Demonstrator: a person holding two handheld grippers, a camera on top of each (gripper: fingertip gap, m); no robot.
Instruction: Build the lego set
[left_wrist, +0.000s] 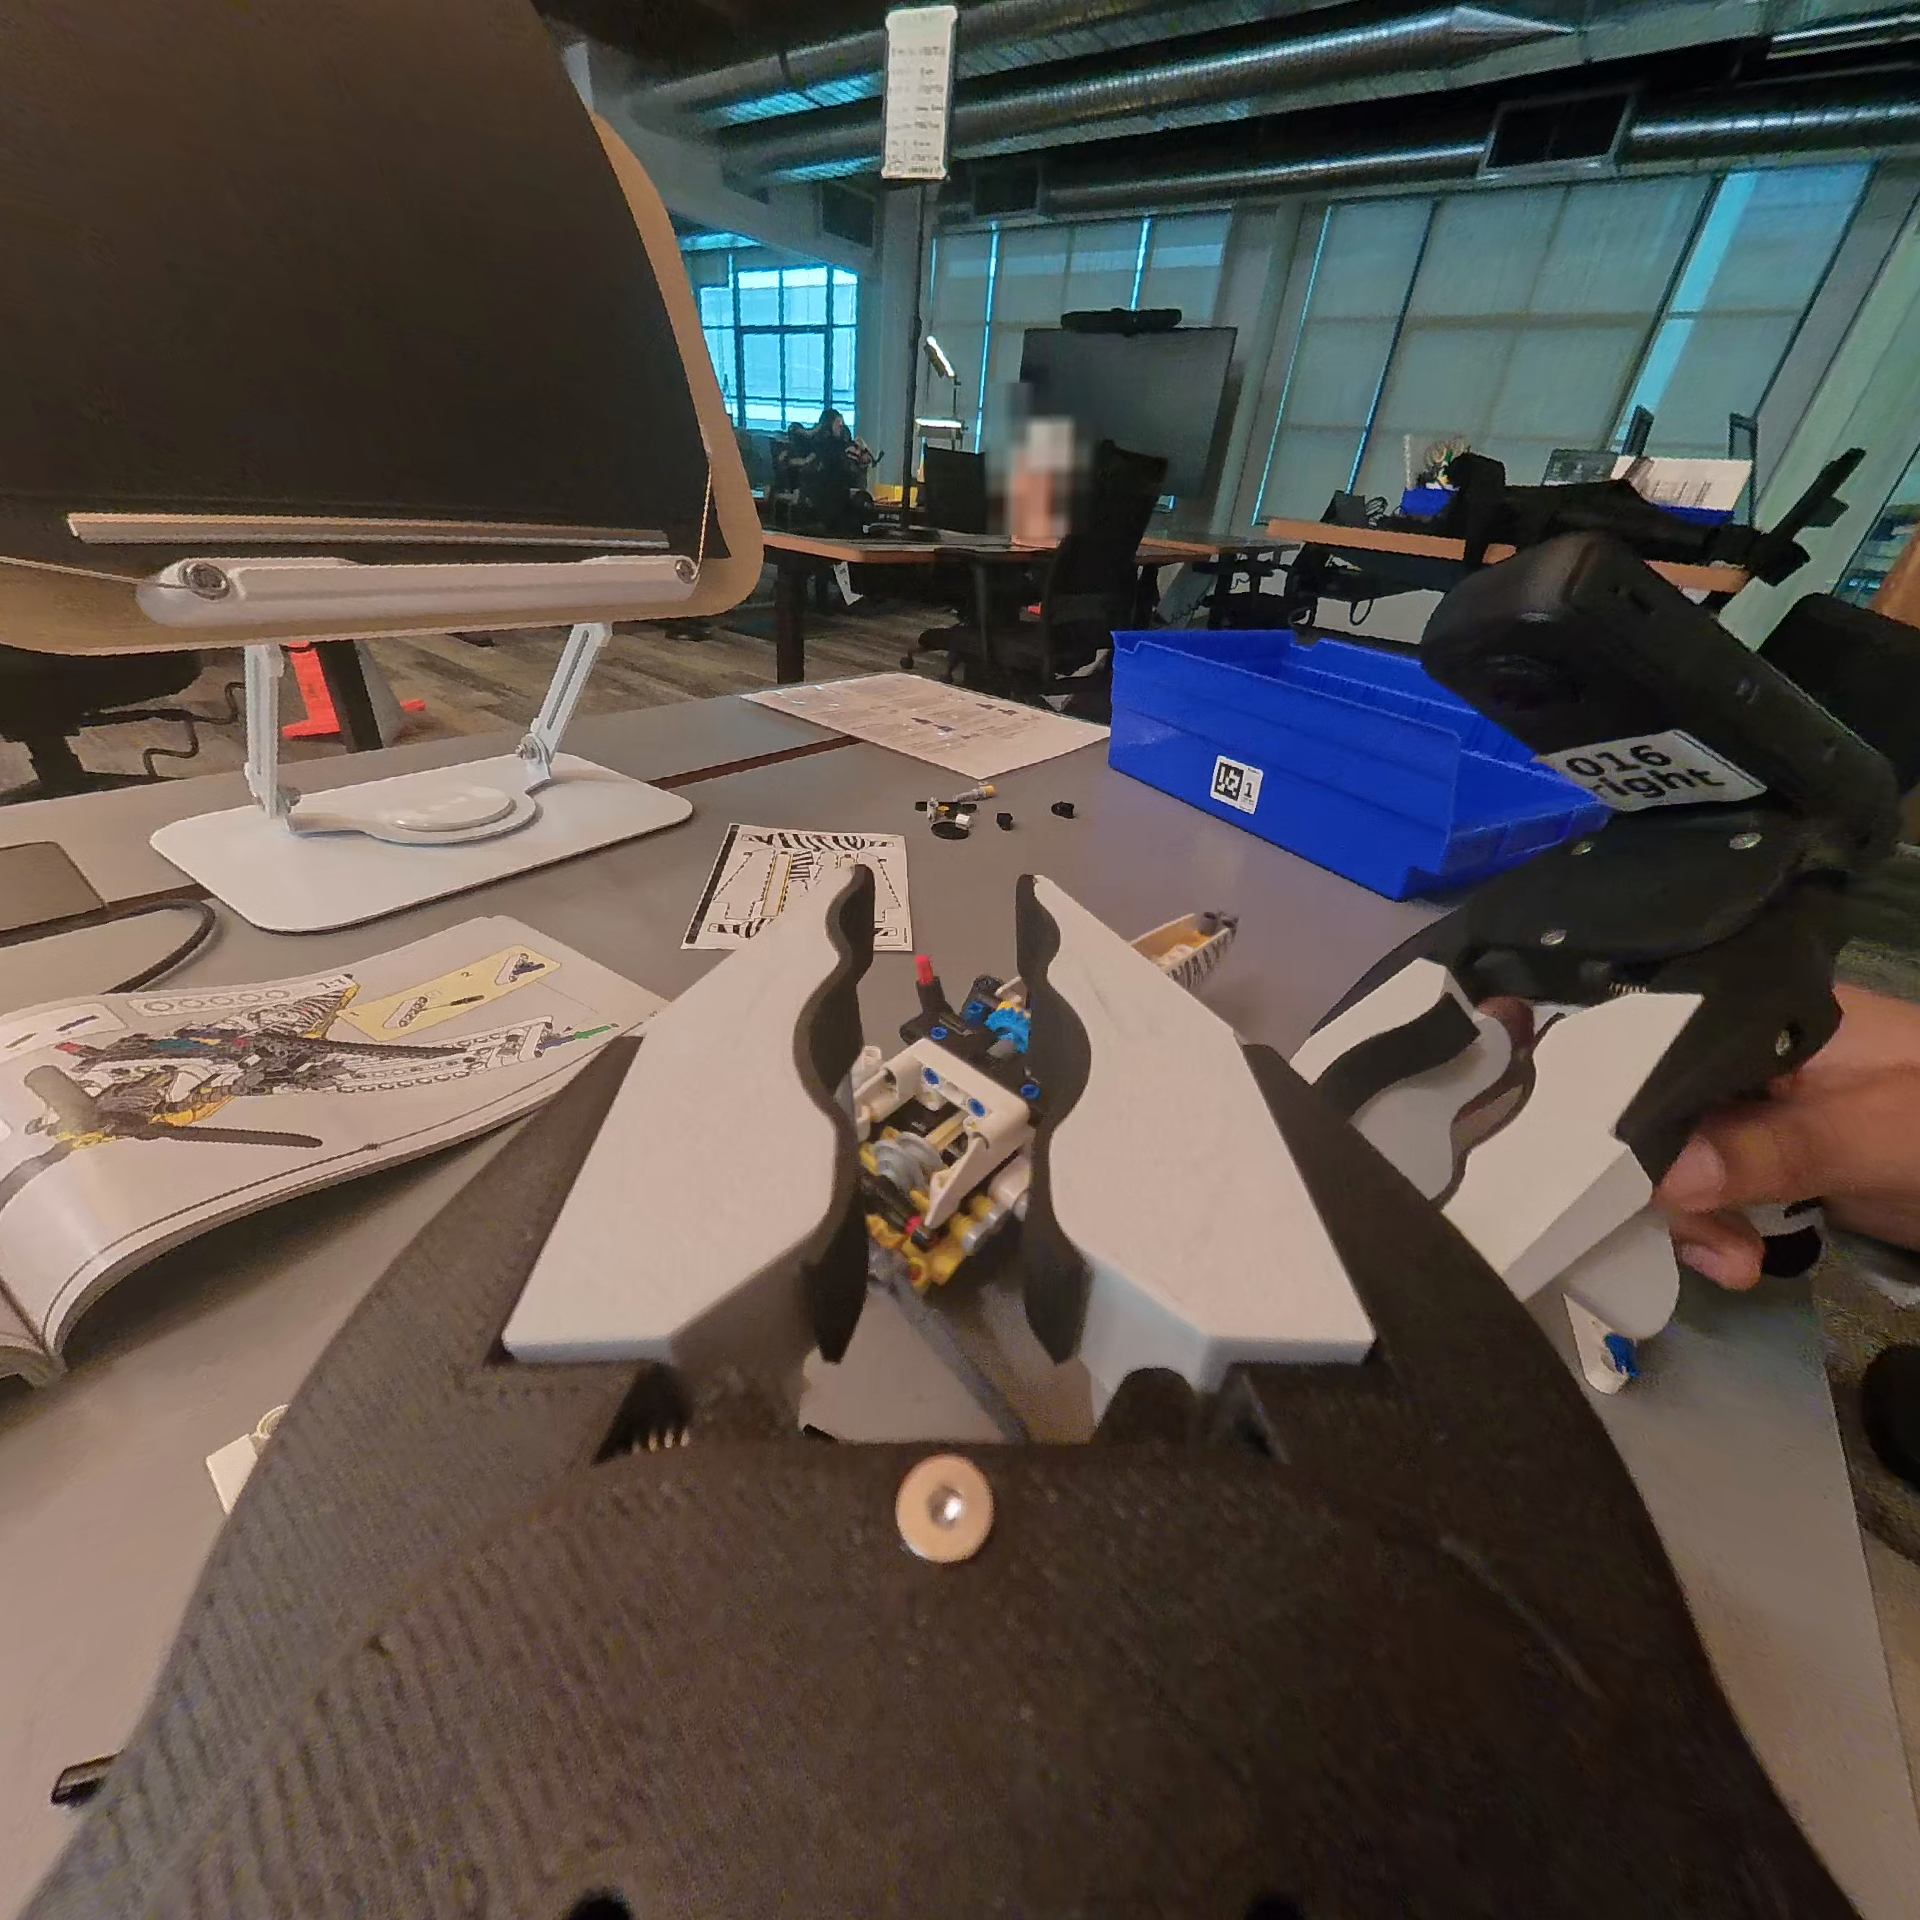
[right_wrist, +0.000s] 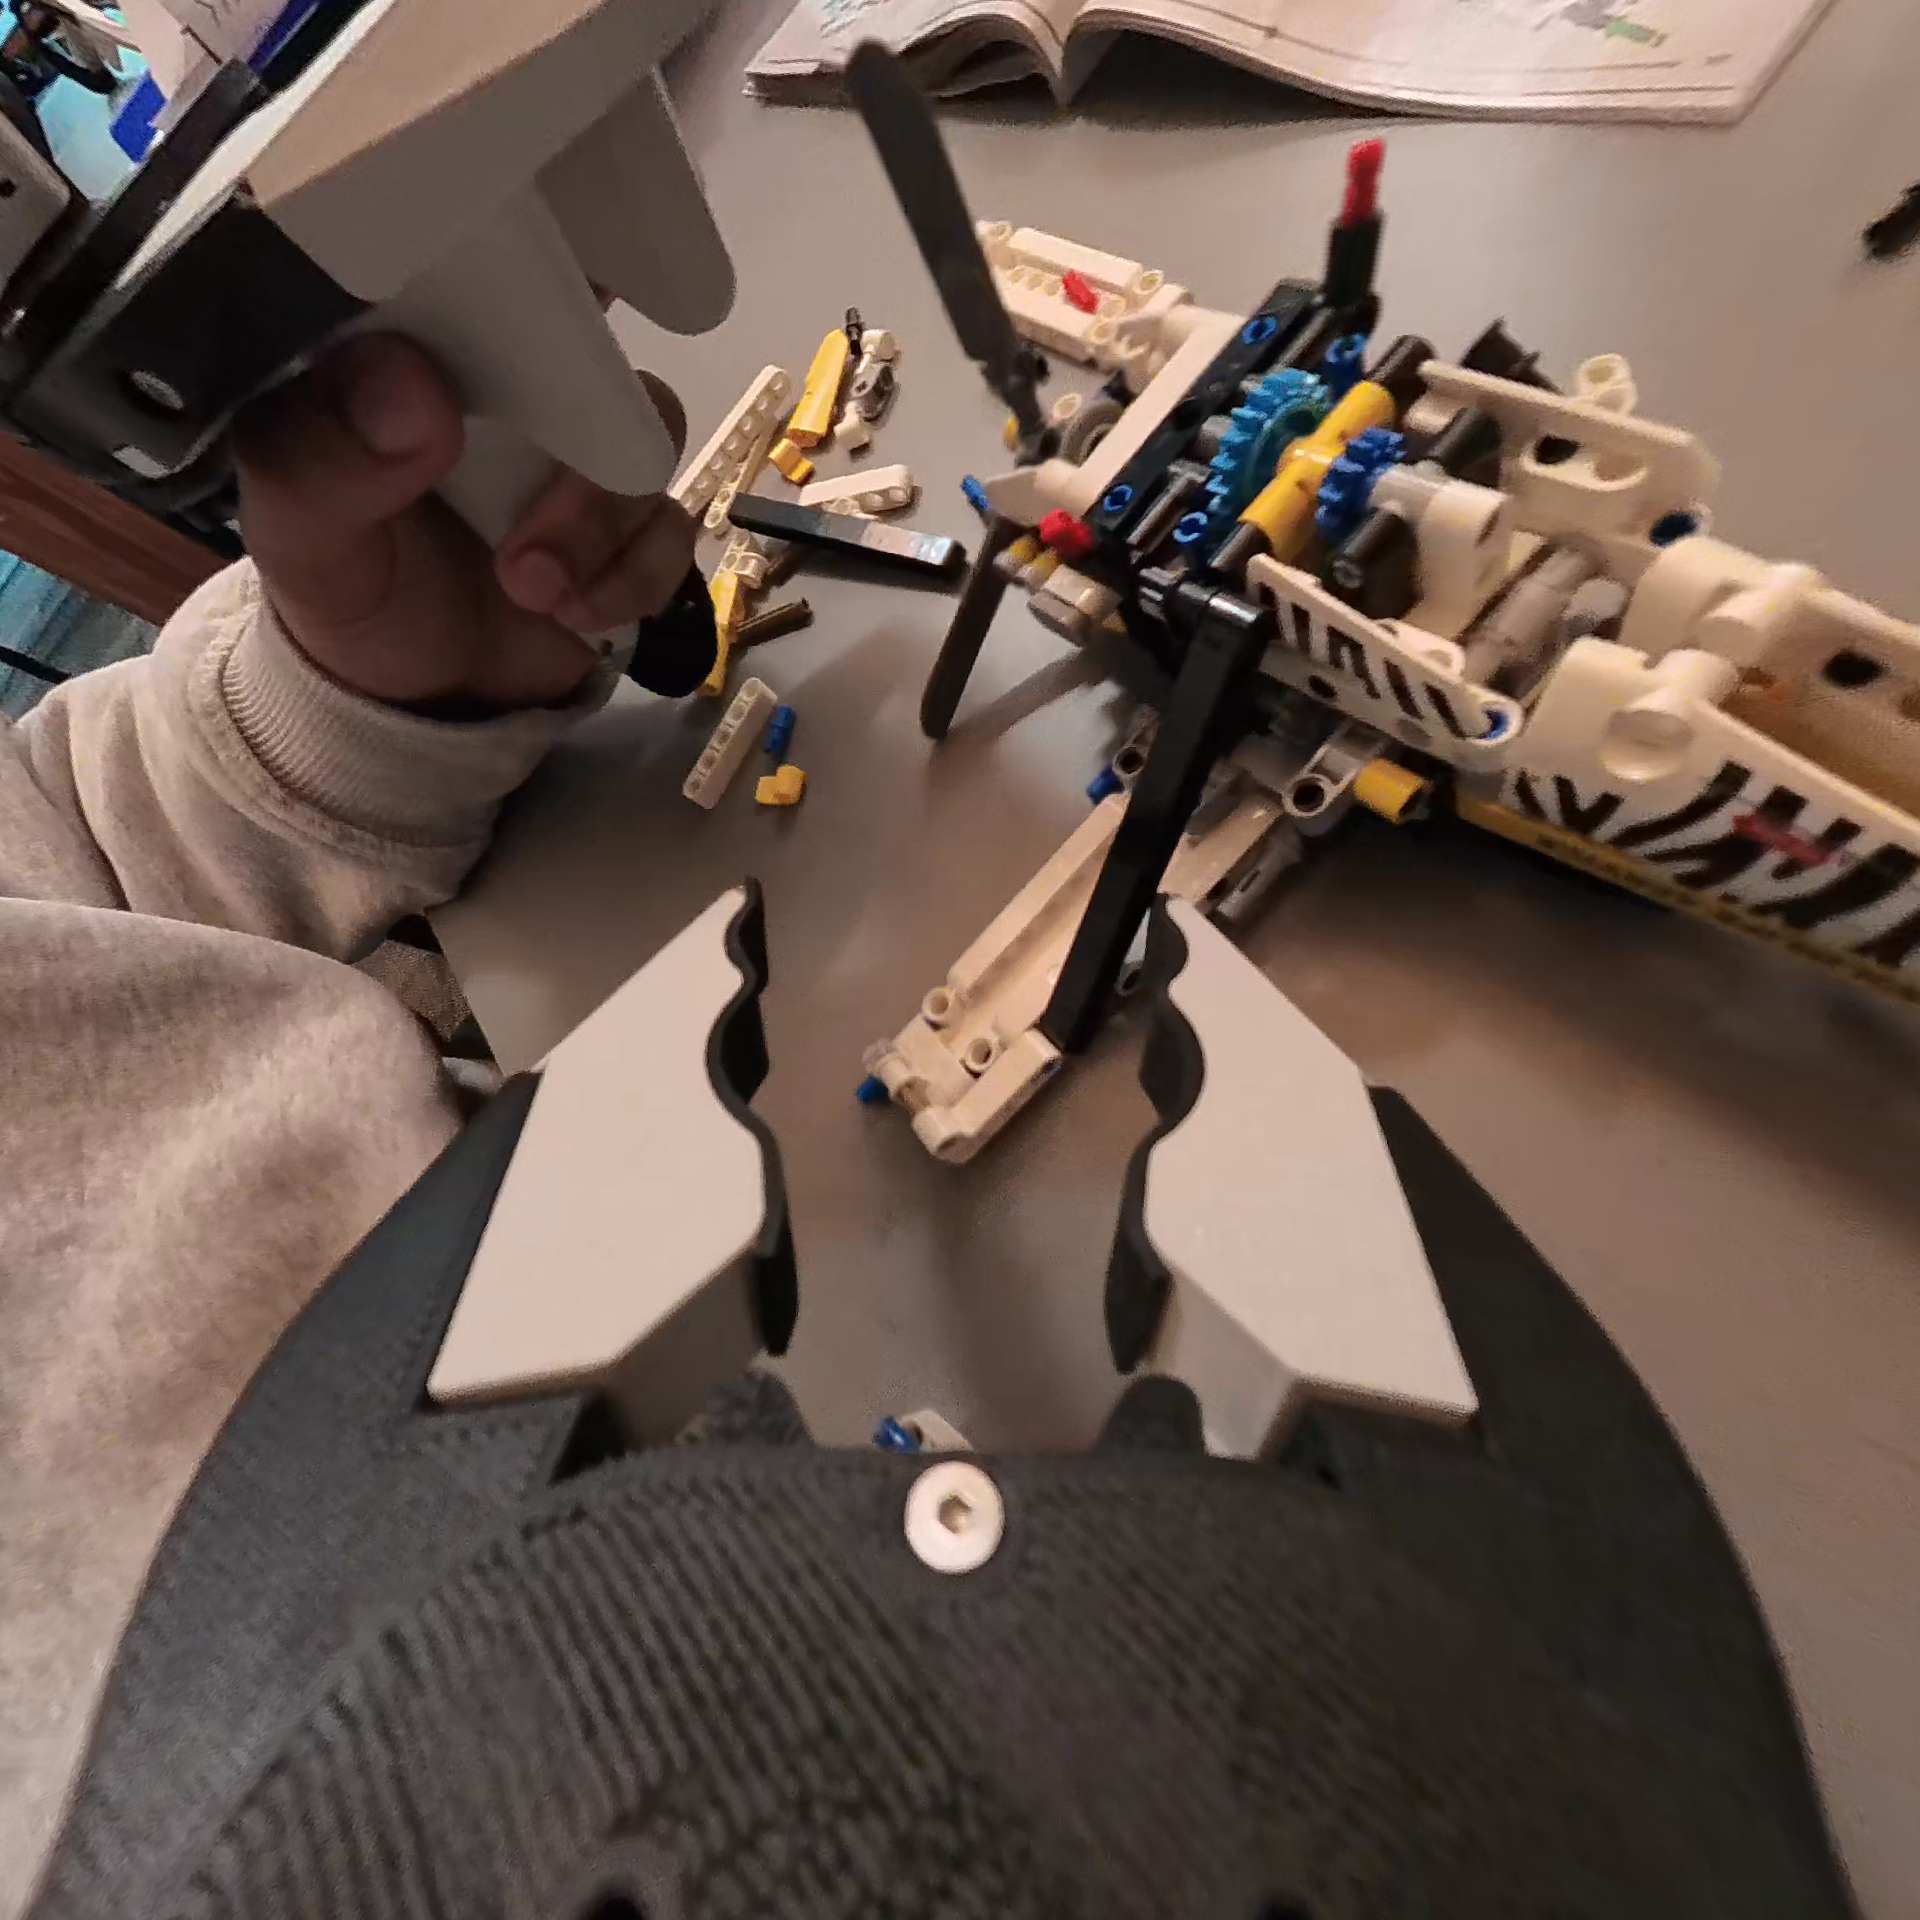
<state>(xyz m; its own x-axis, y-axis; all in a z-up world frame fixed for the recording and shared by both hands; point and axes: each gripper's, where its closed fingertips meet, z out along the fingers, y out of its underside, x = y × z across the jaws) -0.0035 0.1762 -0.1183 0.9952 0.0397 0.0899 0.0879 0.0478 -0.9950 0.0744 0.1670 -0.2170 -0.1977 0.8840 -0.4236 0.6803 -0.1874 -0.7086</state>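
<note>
Lying on the grey table (right_wrist: 1455, 1143) is the lego model (right_wrist: 1351, 582) — a partly built white aircraft body carrying zebra-striped panels, yellow and black beams, blue gears and red pins, with black propeller blades (right_wrist: 940, 208) standing up at its nose. A white wing section (right_wrist: 997, 1029) is projecting from the body toward the right gripper (right_wrist: 961, 977).

The left gripper (left_wrist: 940, 966) is reaching over the model's nose end; its jaws are standing apart on either side of the assembly, and whether the pads are touching it cannot be told. The right gripper is hovering with its jaws apart and holding nothing, the wing tip lying between the fingertips and a black beam (right_wrist: 1143, 821) rising just beside the right-hand finger.

Loose parts (right_wrist: 769, 499) — white beams, yellow pieces, a black bar — are lying scattered near the hand (right_wrist: 416, 499) gripping the left tool. An open instruction booklet (left_wrist: 260, 1060) is lying left of the model, a sticker sheet (left_wrist: 800, 883) behind it, and a blue bin (left_wrist: 1330, 748) farther right. Bare table is showing in front of the right gripper.
</note>
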